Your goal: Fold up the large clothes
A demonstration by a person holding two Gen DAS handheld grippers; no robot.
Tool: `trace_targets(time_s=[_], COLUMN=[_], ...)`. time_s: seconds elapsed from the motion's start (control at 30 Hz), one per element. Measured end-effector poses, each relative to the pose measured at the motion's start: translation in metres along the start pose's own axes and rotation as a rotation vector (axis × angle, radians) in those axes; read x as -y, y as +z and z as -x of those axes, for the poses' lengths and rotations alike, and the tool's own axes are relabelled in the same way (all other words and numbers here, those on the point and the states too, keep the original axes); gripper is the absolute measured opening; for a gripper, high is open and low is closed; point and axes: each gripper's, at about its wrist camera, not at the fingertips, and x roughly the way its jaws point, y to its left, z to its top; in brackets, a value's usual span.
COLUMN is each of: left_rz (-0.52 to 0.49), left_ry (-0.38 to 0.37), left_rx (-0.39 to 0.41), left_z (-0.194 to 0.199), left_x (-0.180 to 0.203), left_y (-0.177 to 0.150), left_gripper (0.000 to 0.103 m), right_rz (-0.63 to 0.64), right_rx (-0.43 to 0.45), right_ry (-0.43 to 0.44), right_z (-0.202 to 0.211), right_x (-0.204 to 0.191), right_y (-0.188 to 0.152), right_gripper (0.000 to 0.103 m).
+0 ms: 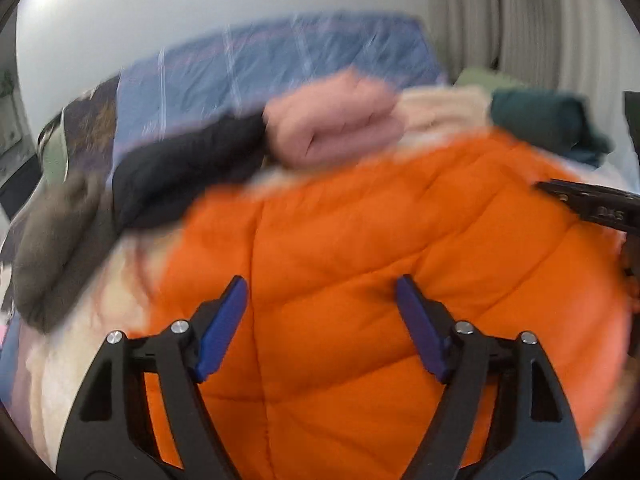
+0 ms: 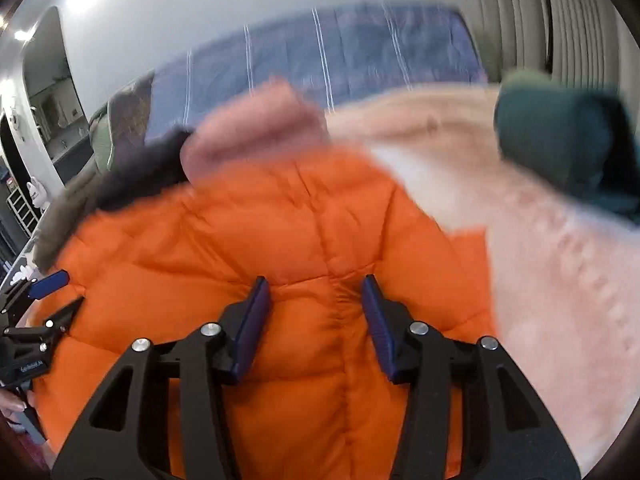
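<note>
The orange coat [image 1: 360, 280] is lying puffy and spread out on the bed [image 2: 560, 320], right under both grippers. It is filling the near middle of the bed, and its quilted seams are running away from the cameras toward the far edge, where a blue blanket [image 1: 280, 60] is lying. That looks like its long way, but the blur is making this hard to be sure of.

The left gripper [image 1: 320, 316] is hanging over the coat's left half. Its jaws are standing wide apart, and nothing is between the blue pads [image 1: 224, 328] but coat below. I cannot tell if the tips are touching the cloth.

The right gripper [image 2: 316, 312] is hanging over the coat's right part, near the coat's edge where the pale pink fluffy cover is showing. Its jaws are narrower but open too, with a small ridge of orange cloth rising between the pads [image 2: 376, 328]. The pads are not pinching it yet, as far as I can see.

Both grippers are tilting down and forward, side by side. The right one seems nearer to a grab.

Other clothes are sitting past the coat: a pink roll [image 1: 340, 128], a dark top [image 1: 180, 172] and a green bundle [image 2: 560, 140].
</note>
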Motion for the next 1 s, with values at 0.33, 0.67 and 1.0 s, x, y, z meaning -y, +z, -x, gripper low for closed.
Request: trace_targets(time_s=[0.33, 0.67, 1.0], left_rz=[0.108, 0.186, 0.111], left_ry=[-0.075, -0.089, -0.014], left_rx=[-0.034, 0.009, 0.022], left_z=[-0.017, 0.012, -0.017], left_x=[-0.016, -0.026, 0.0], left_y=[-0.015, 0.006, 0.077], left_gripper=[0.083, 0.082, 0.088], right_rz=[0.085, 0.031, 0.037], right_rx=[0.006, 0.036, 0.046], right_ry=[-0.08, -0.065, -0.049], right_z=[-0.012, 0.008, -0.017], right_x=[-0.012, -0.01, -0.05], right_y=[-0.009, 0.0, 0.059], right_gripper=[0.052, 0.053, 0.064])
